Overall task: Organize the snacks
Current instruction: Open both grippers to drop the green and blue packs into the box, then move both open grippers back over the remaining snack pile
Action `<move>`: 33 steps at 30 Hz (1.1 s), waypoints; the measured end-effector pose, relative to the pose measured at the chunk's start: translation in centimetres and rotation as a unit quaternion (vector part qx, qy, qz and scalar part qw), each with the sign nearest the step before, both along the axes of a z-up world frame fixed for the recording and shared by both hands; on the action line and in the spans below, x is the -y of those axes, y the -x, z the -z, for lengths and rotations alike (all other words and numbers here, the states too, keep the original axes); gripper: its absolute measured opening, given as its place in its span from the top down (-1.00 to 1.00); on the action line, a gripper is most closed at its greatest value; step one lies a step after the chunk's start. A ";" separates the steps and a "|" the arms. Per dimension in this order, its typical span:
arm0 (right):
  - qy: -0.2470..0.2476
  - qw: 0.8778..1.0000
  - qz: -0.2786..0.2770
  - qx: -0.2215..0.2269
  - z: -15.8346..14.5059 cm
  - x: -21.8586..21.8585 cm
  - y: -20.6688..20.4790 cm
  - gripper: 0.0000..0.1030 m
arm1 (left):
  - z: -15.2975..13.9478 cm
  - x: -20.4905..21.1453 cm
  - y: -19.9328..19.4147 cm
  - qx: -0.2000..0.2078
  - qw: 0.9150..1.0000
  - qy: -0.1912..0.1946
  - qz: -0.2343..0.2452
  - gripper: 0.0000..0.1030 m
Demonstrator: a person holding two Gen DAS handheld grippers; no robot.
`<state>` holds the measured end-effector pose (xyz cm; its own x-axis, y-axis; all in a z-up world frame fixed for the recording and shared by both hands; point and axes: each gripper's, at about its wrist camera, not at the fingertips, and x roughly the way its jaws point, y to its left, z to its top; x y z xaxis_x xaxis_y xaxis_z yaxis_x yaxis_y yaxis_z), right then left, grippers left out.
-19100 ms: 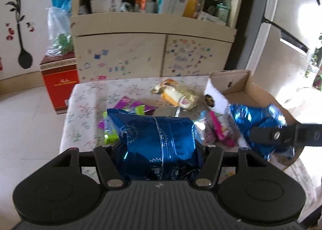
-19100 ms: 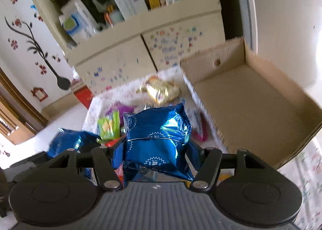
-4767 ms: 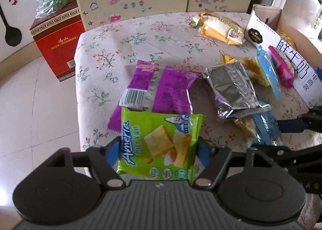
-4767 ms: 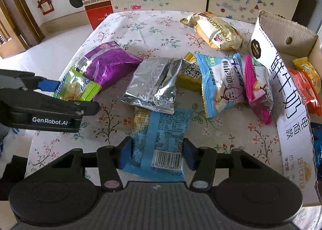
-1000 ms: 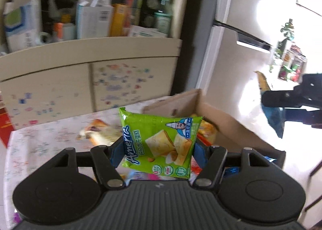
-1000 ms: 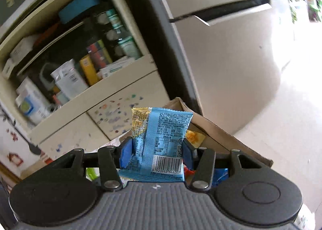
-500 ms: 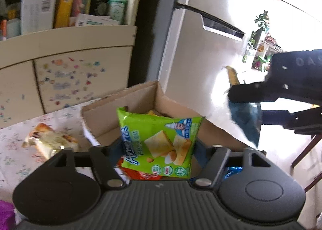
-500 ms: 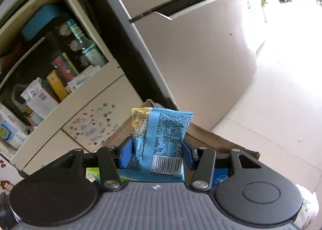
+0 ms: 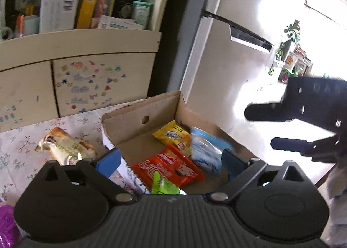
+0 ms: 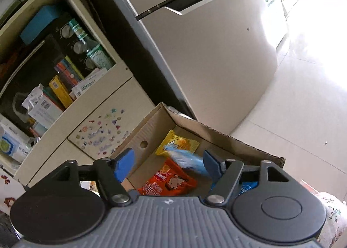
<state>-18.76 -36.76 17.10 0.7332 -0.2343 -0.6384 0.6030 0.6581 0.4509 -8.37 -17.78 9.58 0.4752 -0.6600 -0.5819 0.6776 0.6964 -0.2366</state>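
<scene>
In the left wrist view, a gold packet (image 9: pixel 65 147) lies at the left edge on the flowered tablecloth (image 9: pixel 17 139), just beside the cardboard box (image 9: pixel 138 107) at the centre. The left gripper (image 9: pixel 171 161) sits at the lower centre over the box; its jaws have just been opening and now stand wide apart, gripping nothing. The green packet (image 9: pixel 164 186) lies below them inside the box, touching the red packet (image 9: pixel 171 168). Above that lies a yellow packet (image 9: pixel 173 134), and to its right a blurred light blue packet (image 9: pixel 206 150). At the right edge the right gripper (image 9: pixel 260 126) shows as a dark shape, its fingers parted.

In the right wrist view, the shelf cabinet (image 10: pixel 65 87) fills the left and a refrigerator (image 10: pixel 206 53) the upper centre. The right gripper (image 10: pixel 168 164), lower centre, has also just been opening and grips nothing; the light blue packet (image 10: pixel 186 160), blurred, lies free between its pads over the red packet (image 10: pixel 168 181) and yellow packet (image 10: pixel 180 142) in the box (image 10: pixel 216 137).
</scene>
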 end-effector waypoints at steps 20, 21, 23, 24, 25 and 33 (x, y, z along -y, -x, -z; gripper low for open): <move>0.018 0.984 -0.176 0.009 0.3 -5.2 -3.2 -0.54 | -1.9 -11.4 -3.1 -0.017 0.993 -0.029 -0.109 -0.95; 0.014 0.982 -0.190 0.010 0.4 -5.5 -3.4 -0.54 | -1.7 -12.0 -3.4 -0.020 0.992 -0.034 -0.116 -0.95; -0.006 0.976 -0.216 0.010 0.8 -6.2 -3.8 -0.54 | -1.4 -13.2 -3.8 -0.024 0.991 -0.043 -0.128 -0.95; -0.019 0.973 -0.229 0.010 1.1 -6.4 -4.0 -0.54 | -1.2 -13.9 -4.1 -0.026 0.989 -0.048 -0.137 -0.95; -0.033 0.970 -0.242 0.008 1.4 -6.7 -4.1 -0.54 | -1.0 -14.4 -4.4 -0.027 0.988 -0.052 -0.144 -0.95; -0.111 0.957 -0.265 -0.046 4.3 -8.9 -5.4 -0.54 | 1.3 -19.1 -7.1 -0.073 0.974 -0.077 -0.200 -0.95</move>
